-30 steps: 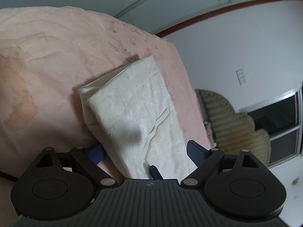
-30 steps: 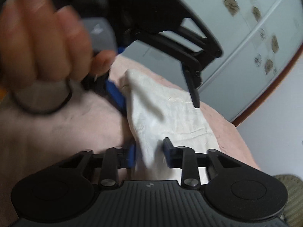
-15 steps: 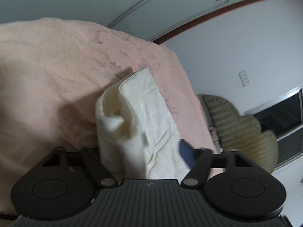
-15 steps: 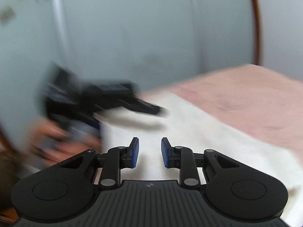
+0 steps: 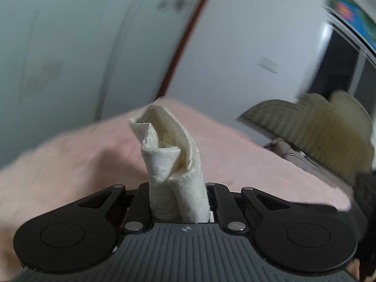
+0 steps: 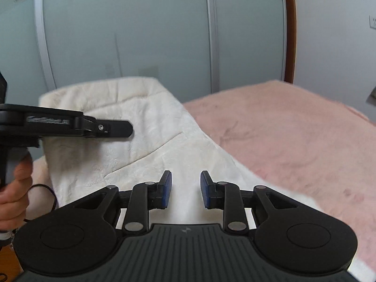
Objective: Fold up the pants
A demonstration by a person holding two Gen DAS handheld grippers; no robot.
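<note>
The cream-white pants [image 6: 145, 136] lie folded on a pink bed cover [image 6: 293, 136]. My left gripper [image 5: 178, 202] is shut on a bunched edge of the pants [image 5: 174, 164], which stands up between its jaws. In the right wrist view the left gripper [image 6: 70, 127] shows at the left, over the lifted far end of the pants. My right gripper [image 6: 185, 189] is open and empty, just above the near part of the pants, its blue pads [image 6: 167, 188] apart.
The pink bed cover [image 5: 70, 159] fills the lower half of both views. A pale sliding wardrobe door [image 6: 141, 23] stands behind the bed. A striped wicker chair [image 5: 329, 127] and a dark window [image 5: 340, 70] are at the right.
My left gripper has closed on the pants edge and raised it. My right gripper has let go of the cloth and opened a little wider above the pants.
</note>
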